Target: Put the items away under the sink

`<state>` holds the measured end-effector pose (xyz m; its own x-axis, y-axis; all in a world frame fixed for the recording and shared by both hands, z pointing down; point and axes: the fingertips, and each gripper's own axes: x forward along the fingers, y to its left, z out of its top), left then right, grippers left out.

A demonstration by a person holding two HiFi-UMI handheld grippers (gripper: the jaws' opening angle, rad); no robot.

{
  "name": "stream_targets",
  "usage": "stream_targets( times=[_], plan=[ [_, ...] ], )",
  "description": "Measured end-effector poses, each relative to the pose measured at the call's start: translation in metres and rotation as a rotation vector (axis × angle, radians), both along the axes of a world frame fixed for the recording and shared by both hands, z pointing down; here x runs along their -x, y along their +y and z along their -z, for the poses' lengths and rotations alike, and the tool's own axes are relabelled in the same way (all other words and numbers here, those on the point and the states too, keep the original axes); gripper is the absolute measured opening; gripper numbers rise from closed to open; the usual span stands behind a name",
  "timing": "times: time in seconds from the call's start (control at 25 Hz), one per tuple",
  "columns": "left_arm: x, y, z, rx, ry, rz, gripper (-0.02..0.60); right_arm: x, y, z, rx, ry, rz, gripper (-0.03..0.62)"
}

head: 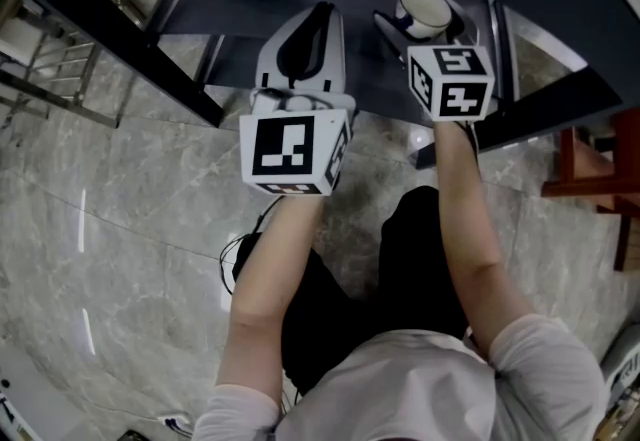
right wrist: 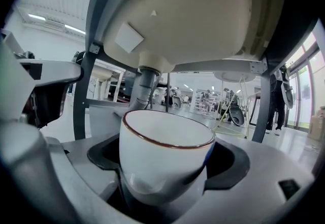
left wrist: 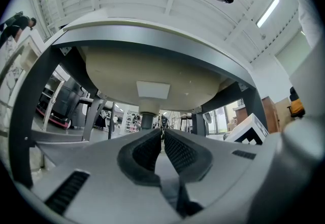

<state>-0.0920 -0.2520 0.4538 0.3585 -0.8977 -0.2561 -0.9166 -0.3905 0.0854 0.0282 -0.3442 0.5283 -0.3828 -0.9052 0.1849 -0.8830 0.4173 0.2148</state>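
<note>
My right gripper [right wrist: 167, 167] is shut on a white cup [right wrist: 165, 154] with a brown rim and a blue patch on its side. In the head view the cup [head: 424, 11] sits upright in the right gripper [head: 410, 24] over the dark shelf [head: 250, 39] under the sink. The cream underside of the sink basin [right wrist: 183, 9] and its grey drain pipe [right wrist: 143, 86] rise above the cup. My left gripper [left wrist: 162, 139] is shut with nothing between its dark pads; it [head: 310, 39] hovers left of the cup. The basin [left wrist: 152, 73] also hangs over it.
Dark frame legs [left wrist: 30, 111] [right wrist: 89, 65] hold up the sink. A metal rack [head: 50, 69] stands at the left and a red-brown wooden piece [head: 600, 169] at the right on the grey marble floor [head: 120, 229]. A person [right wrist: 279, 96] stands far off.
</note>
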Motion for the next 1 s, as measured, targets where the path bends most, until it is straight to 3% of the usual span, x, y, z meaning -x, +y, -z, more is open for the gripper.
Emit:
stream_targets(
  times=[0.76, 1.0],
  plan=[
    [0.002, -0.001, -0.012, 0.014, -0.024, 0.019, 0.020, -0.005, 0.034, 0.018, -0.109, -0.049, 0.023, 0.425],
    [0.004, 0.004, -0.018, 0.005, -0.090, 0.031, 0.020, -0.015, 0.051, 0.021, -0.151, -0.061, 0.006, 0.425]
  ],
)
